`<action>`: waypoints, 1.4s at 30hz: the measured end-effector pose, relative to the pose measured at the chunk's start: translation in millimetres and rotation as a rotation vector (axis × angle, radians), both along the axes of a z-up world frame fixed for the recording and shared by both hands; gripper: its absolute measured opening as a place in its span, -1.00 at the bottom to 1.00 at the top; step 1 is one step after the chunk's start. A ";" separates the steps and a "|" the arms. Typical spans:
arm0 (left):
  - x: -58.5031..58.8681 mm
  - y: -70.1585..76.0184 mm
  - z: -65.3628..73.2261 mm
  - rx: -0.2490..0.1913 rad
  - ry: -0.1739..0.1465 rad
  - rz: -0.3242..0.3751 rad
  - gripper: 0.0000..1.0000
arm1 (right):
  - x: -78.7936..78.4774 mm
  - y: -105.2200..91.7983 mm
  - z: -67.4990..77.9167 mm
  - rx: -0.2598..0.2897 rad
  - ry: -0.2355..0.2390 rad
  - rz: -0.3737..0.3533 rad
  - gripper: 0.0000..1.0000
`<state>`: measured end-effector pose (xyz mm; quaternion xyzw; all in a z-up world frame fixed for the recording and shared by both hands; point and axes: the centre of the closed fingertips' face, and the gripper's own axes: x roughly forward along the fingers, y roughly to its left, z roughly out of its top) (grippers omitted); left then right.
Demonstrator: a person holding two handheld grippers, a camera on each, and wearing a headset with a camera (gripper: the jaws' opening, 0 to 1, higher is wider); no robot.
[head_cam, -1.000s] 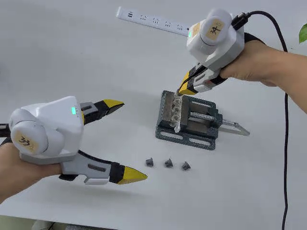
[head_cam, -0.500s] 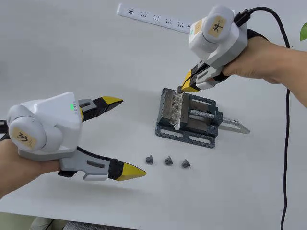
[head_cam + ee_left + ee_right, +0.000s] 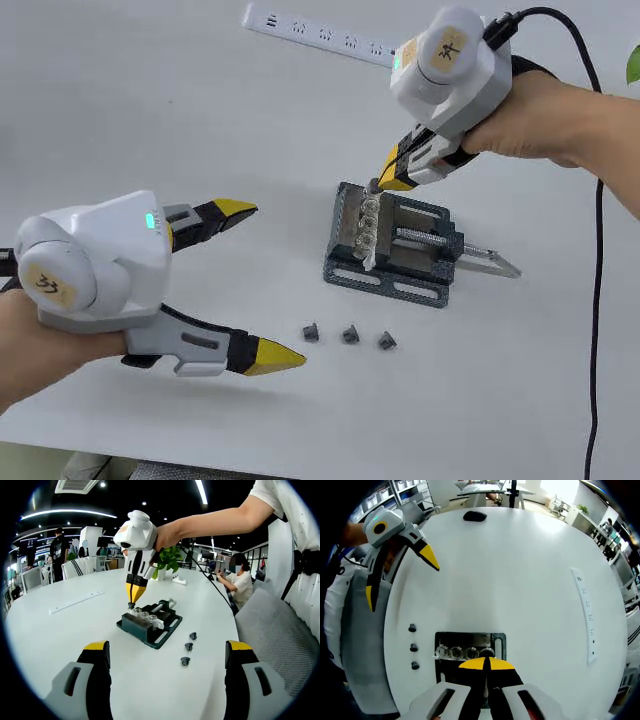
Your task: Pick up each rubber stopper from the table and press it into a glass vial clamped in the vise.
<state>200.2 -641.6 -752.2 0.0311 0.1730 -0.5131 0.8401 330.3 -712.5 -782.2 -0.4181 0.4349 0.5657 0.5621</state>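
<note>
Head view: fingers of right gripper pinch stopper over end vial.

White table, vise, stoppers (three), power strip

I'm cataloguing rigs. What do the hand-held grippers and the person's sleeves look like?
The left hand-held gripper and right hand-held gripper each have a rounded white housing, a green light, a round tan sticker with handwriting, and dark jaws tipped yellow. A black cable trails from the right one. The person wears a white short sleeve.
</note>
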 end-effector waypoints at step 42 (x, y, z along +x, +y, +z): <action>-4.1 0.7 11.6 0.023 -0.025 -0.013 0.91 | 1.0 -16.3 26.9 0.087 -0.070 -0.077 -0.97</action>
